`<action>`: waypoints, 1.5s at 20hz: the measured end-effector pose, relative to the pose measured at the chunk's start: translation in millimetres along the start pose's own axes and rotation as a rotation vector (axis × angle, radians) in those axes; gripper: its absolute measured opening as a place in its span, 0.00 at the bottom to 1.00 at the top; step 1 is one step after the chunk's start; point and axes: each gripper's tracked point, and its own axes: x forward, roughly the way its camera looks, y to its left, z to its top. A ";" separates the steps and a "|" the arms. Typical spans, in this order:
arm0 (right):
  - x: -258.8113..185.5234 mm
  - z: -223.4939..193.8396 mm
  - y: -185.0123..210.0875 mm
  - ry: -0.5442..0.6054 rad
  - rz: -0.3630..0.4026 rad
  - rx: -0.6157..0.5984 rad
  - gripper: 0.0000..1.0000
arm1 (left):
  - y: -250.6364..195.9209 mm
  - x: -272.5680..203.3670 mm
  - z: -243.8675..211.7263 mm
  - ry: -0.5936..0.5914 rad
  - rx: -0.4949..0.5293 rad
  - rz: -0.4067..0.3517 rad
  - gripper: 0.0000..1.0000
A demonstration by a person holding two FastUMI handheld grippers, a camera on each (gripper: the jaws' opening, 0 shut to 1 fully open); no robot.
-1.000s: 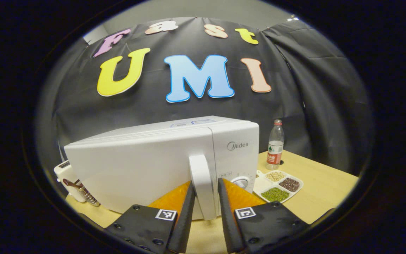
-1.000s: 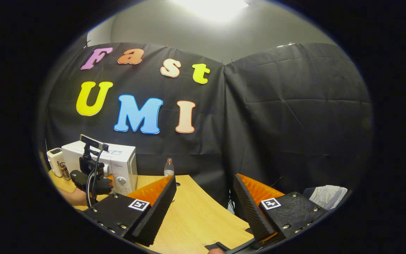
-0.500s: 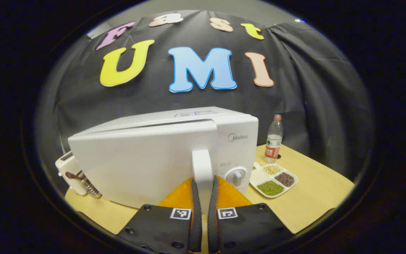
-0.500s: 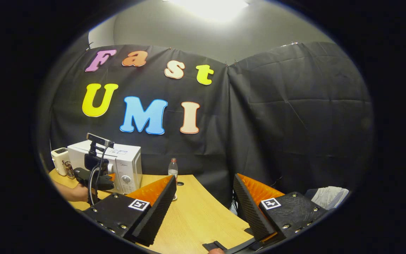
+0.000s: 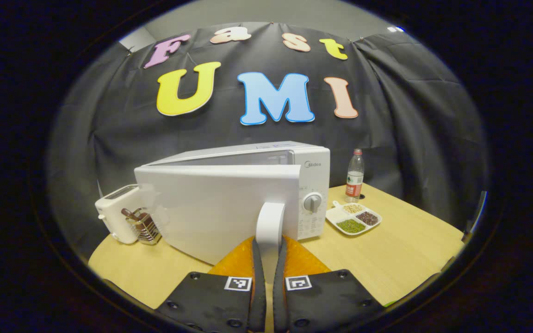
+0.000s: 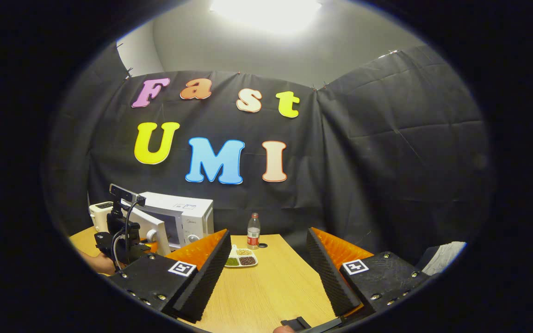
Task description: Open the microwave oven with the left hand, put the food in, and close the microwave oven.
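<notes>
Microwave (image 5: 220, 208) door handle (image 5: 270, 222) sits clamped between left tongs (image 5: 267, 259); right tongs (image 6: 269, 263) gape wide.

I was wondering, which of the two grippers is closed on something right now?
The left gripper: its fingers press both sides of the microwave door handle. The right gripper hangs wide open over the table, holding nothing.

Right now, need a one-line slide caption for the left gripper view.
Left gripper shut on the microwave door handle, door partly open.
</notes>
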 end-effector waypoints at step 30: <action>-36.2 7.8 207.3 0.009 0.356 0.068 0.99 | 200.8 -154.2 -59.2 0.060 -0.061 0.024 0.12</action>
